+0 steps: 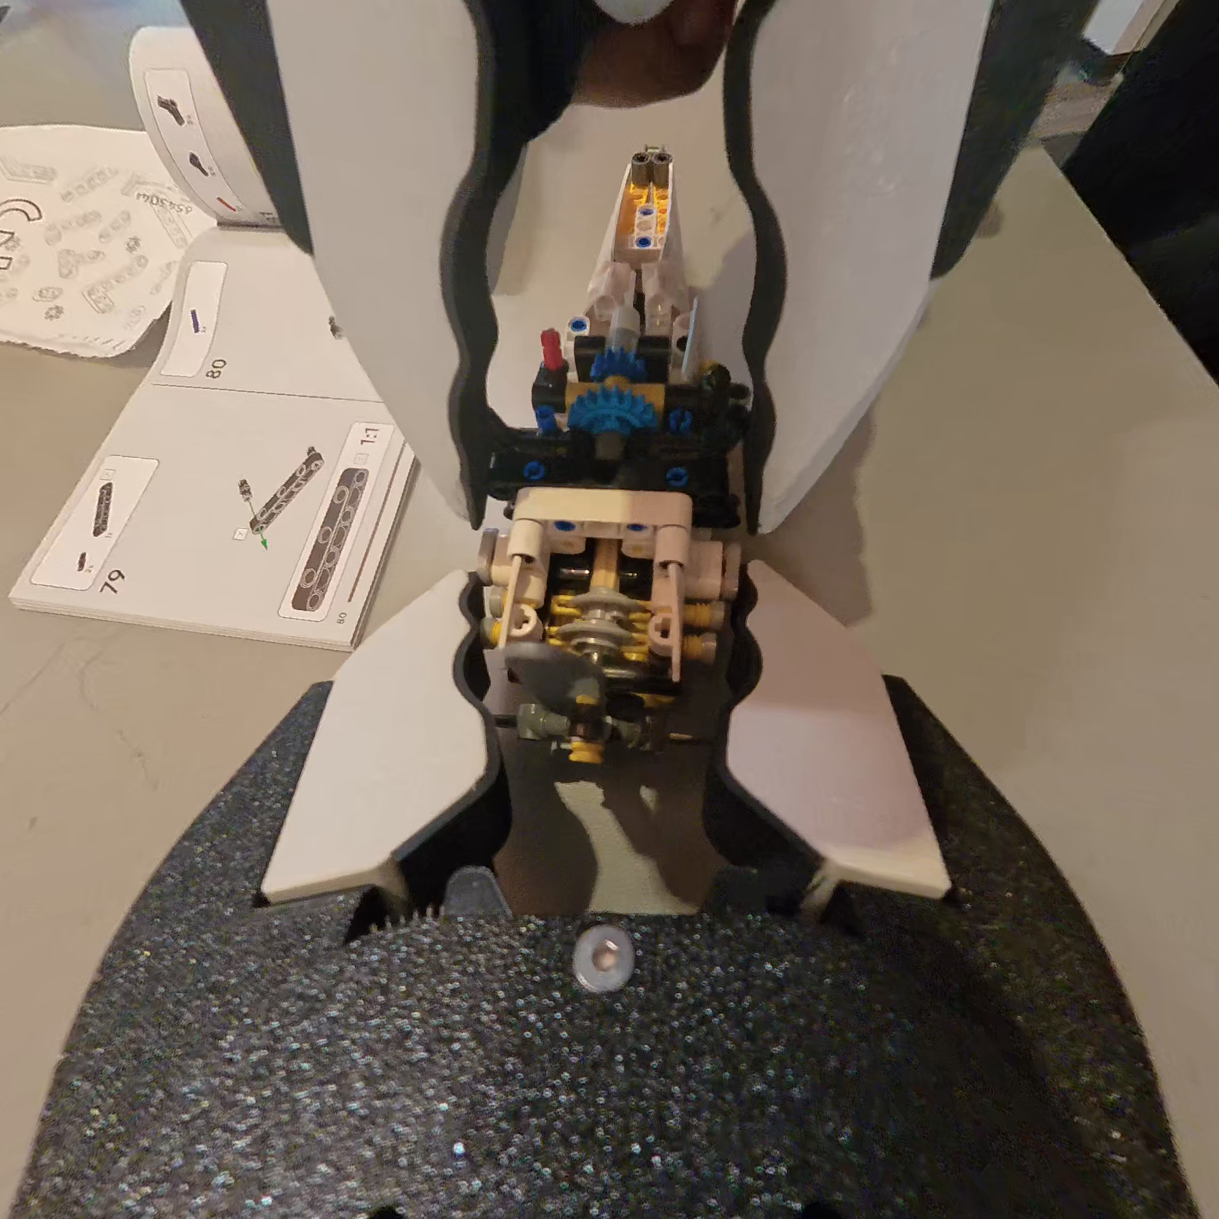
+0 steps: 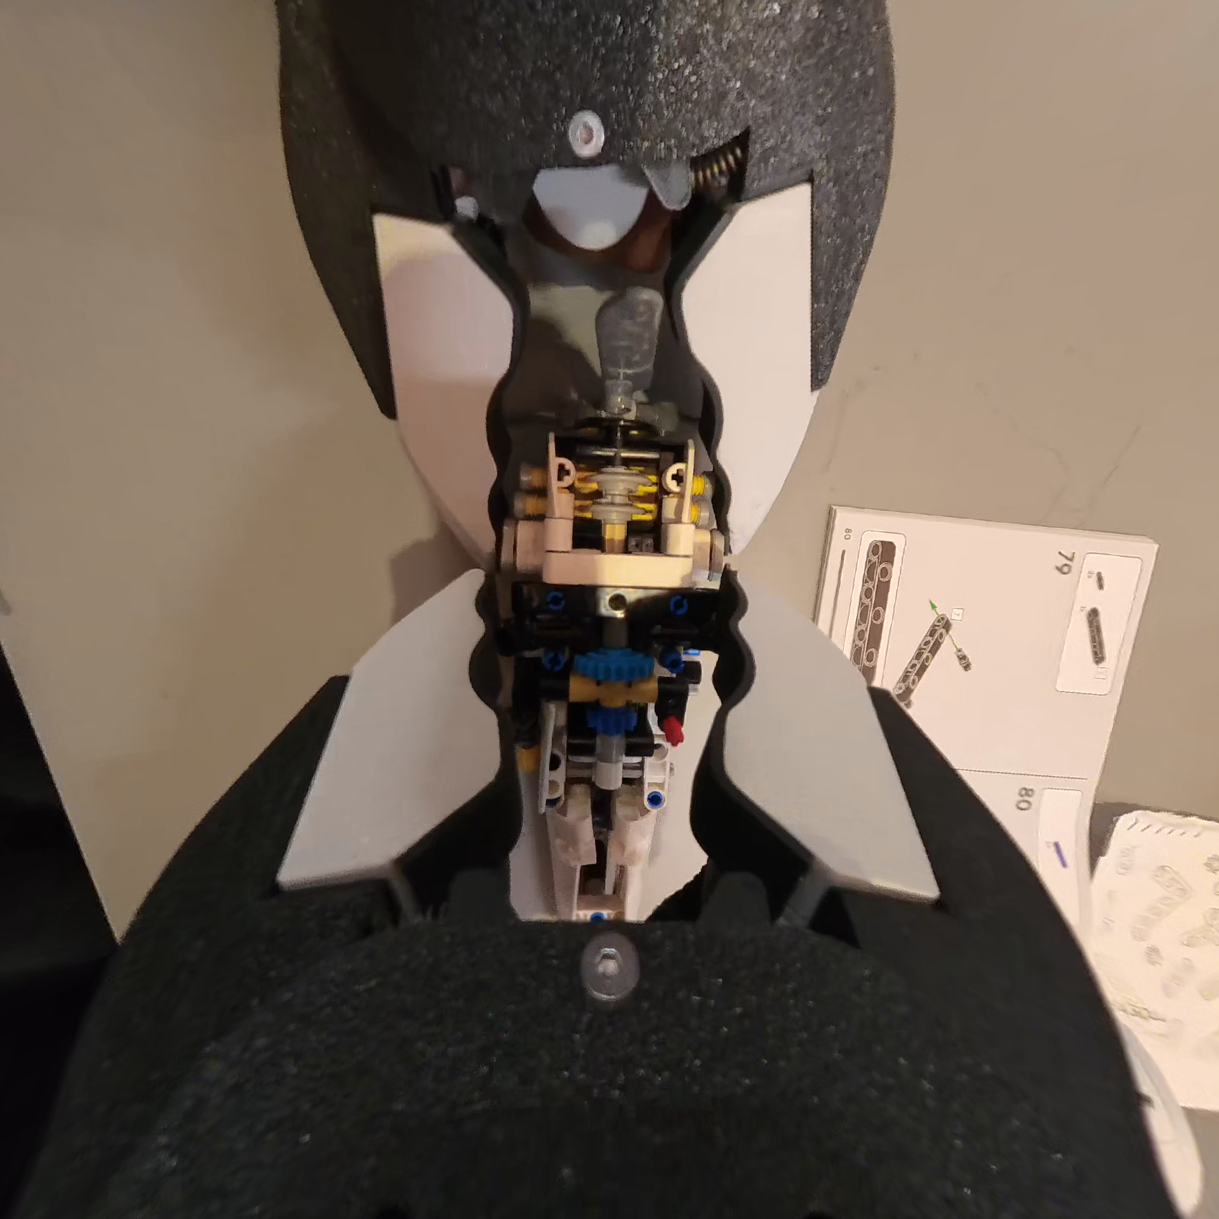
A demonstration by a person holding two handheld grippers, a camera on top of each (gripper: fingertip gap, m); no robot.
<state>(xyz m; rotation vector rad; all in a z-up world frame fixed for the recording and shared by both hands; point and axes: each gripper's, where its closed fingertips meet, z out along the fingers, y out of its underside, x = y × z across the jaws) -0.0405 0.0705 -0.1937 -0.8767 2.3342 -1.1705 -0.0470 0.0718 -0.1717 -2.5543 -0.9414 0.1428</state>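
The brick-built model [image 1: 603, 501], a long assembly of beams, pins and blue gears [image 1: 601, 412], lies at centre frame in both views, over the bench [image 1: 989, 462]. By judgement it is light and rigid, but its press-fit joints may separate under twisting; the solid beam sides are the better hold.

The left gripper [image 1: 607, 636] has its jaws set wide, pinching the cream-and-yellow end. The right gripper [image 2: 610, 626] pinches the black beam section. An instruction booklet [image 1: 218, 514] lies left of centre.

hand-held grippers: 2 [image 1: 610, 633] [image 2: 610, 626]; brick models: 1 [image 1: 603, 521]; instruction booklets: 1 [image 1: 218, 501]; printed bags: 1 [image 1: 72, 250]
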